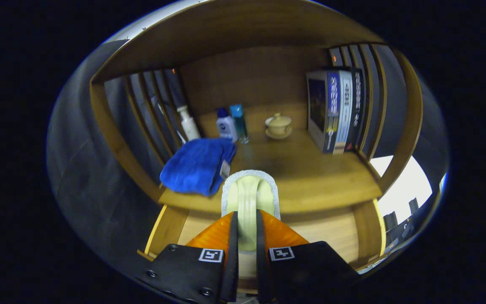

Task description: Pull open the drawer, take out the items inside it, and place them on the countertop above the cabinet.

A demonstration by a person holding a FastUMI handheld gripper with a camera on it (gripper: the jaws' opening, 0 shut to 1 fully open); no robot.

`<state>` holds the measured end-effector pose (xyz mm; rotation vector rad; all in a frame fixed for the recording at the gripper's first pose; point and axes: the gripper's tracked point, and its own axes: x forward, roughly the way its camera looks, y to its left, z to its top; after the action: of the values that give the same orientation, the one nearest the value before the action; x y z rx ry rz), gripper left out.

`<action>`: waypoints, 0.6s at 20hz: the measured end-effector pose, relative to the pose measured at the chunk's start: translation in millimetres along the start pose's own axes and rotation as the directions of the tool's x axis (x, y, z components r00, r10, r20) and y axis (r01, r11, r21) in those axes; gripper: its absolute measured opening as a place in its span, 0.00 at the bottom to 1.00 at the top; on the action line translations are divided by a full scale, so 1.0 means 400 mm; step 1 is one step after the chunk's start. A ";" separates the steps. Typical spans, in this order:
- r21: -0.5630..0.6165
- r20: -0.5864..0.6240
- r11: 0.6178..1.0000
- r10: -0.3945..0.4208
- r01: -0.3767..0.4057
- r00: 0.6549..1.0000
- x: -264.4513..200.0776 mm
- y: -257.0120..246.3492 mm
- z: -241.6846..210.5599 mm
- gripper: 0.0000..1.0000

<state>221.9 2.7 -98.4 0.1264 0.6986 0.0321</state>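
While gripped by the tongs [247,223]: one brush [249,194]; beyond, three bottles [227,125], one towel [196,165].

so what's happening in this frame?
The hand-held gripper has its fingers shut on a pale green brush with a white scrubbing pad, held up at the front edge of the wooden countertop. Below the fingers the drawer stands pulled open. On the countertop are a folded blue towel, a white pump bottle, two small bottles, a lidded cup on a saucer and a row of books. The brush seems about to be set down beside the towel.
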 end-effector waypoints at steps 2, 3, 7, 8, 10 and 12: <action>0.004 0.012 1.000 -0.023 0.023 1.000 0.051 -0.010 0.052 0.26; 0.000 0.016 0.999 -0.039 0.039 0.999 0.076 -0.019 0.077 0.26; 0.004 -0.020 0.998 -0.067 0.068 0.998 0.173 -0.029 0.072 0.26; 0.008 -0.026 0.998 -0.065 0.065 0.998 0.192 -0.025 0.067 0.26; 0.019 -0.030 0.997 -0.070 0.071 0.997 0.230 -0.024 0.068 0.26; -0.014 -0.038 0.996 -0.093 0.093 0.995 0.259 -0.034 0.072 0.26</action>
<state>319.6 -6.4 -144.5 0.0818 0.7419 -0.0507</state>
